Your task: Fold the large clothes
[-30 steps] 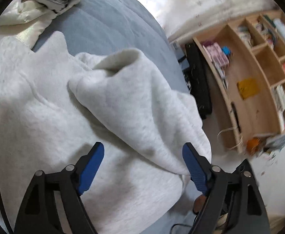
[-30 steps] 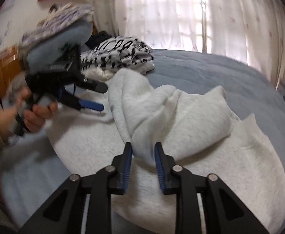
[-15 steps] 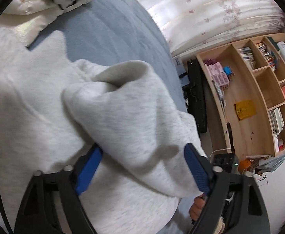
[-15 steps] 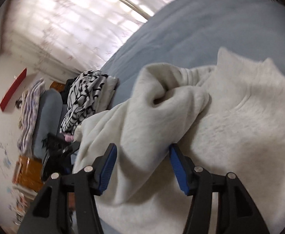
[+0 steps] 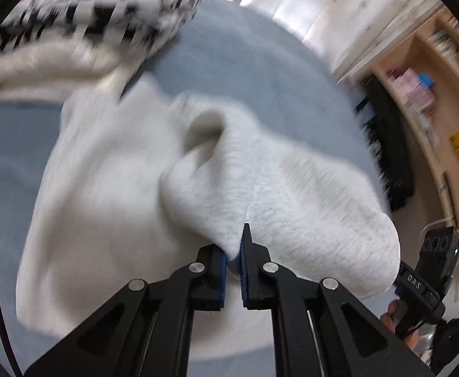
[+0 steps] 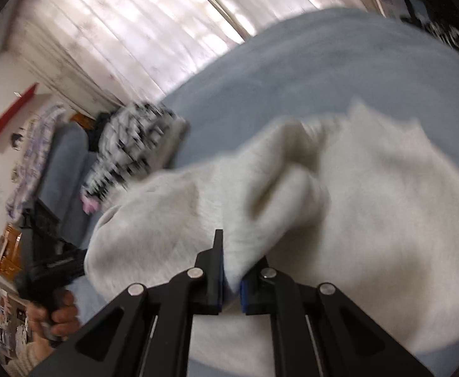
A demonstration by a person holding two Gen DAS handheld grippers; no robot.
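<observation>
Both grippers have just closed: left gripper (image 5: 233, 253) and right gripper (image 6: 229, 278) fingers clamp the grey sweatshirt (image 5: 292, 194), probably to fold it toward twelve o'clock across the bed (image 5: 261, 72).

left hand-held gripper (image 5: 233, 253) clamped on a fold of the light grey sweatshirt (image 5: 129, 188), jaws having just closed, sweatshirt spread on blue bed (image 5: 261, 72), black-and-white garment (image 5: 103, 9) beyond, wooden shelf (image 5: 434, 100) at right

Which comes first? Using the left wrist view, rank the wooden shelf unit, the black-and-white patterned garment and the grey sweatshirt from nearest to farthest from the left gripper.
1. Grey sweatshirt: pinched in the left gripper, centre.
2. Black-and-white patterned garment: upper left, on the far part of the bed.
3. Wooden shelf unit: right edge, off the bed, by the wall.
</observation>
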